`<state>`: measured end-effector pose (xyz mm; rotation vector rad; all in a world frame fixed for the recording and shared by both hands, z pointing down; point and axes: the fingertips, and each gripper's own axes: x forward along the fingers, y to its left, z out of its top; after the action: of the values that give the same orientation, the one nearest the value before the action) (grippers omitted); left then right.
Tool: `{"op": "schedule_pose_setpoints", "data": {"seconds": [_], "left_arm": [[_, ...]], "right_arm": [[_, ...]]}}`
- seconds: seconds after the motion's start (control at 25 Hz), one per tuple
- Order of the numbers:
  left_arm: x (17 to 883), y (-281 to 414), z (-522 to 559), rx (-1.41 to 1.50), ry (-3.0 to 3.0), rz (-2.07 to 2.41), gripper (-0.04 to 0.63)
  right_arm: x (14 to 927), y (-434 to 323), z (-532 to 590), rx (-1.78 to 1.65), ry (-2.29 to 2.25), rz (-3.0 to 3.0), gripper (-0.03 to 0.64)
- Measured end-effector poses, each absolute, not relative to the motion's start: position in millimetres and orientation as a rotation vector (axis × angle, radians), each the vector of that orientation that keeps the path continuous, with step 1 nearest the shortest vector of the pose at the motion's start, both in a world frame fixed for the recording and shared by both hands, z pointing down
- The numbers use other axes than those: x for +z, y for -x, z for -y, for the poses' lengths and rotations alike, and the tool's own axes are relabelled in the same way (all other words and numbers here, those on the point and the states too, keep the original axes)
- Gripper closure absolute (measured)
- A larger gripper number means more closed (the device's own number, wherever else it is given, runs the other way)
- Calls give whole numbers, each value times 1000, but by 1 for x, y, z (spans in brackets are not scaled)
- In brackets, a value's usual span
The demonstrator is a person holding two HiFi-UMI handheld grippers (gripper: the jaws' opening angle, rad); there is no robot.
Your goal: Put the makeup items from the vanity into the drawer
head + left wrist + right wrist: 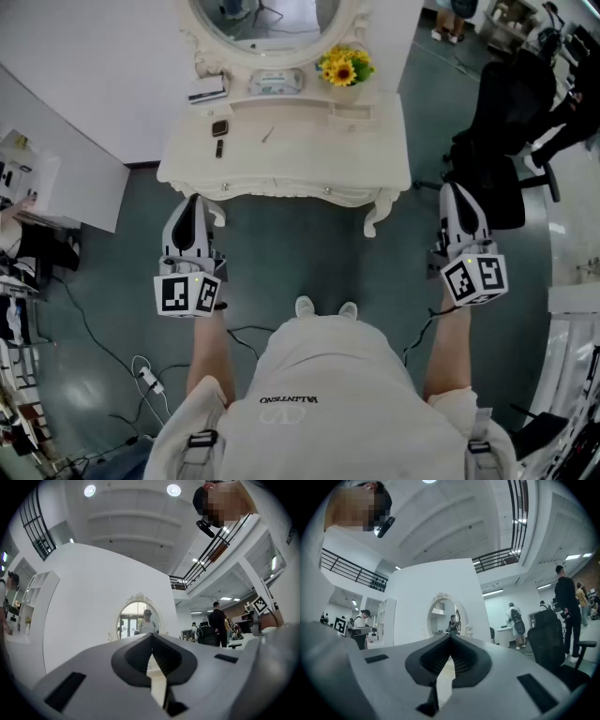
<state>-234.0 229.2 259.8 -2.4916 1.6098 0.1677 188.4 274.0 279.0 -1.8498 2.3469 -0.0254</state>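
The task is at its very beginning: no item is picked up and the drawer in the front of the vanity is closed. The person stands in front of the vanity and holds both tools low, near its front edge, apart from it. The left gripper is clenched with nothing between its jaws, and the right gripper is also clenched and empty. The makeup items lie in the left half of the vanity top: a small square case, a short dark stick just in front of it, and a thin pencil nearer the middle. I judge that the next move is to open the drawer first; for this one gripper must go to the front edge, unclench and take a knob.
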Motion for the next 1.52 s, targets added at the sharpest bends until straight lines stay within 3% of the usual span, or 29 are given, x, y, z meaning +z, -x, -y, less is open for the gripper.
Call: {"op": "schedule_pose_setpoints", "data": {"seconds": [1.52], "left_arm": [[323,261,-191,109,2742,-1457,594]], "right_arm": [[302,-88,-215,-124,1827,-2373,606]]}}
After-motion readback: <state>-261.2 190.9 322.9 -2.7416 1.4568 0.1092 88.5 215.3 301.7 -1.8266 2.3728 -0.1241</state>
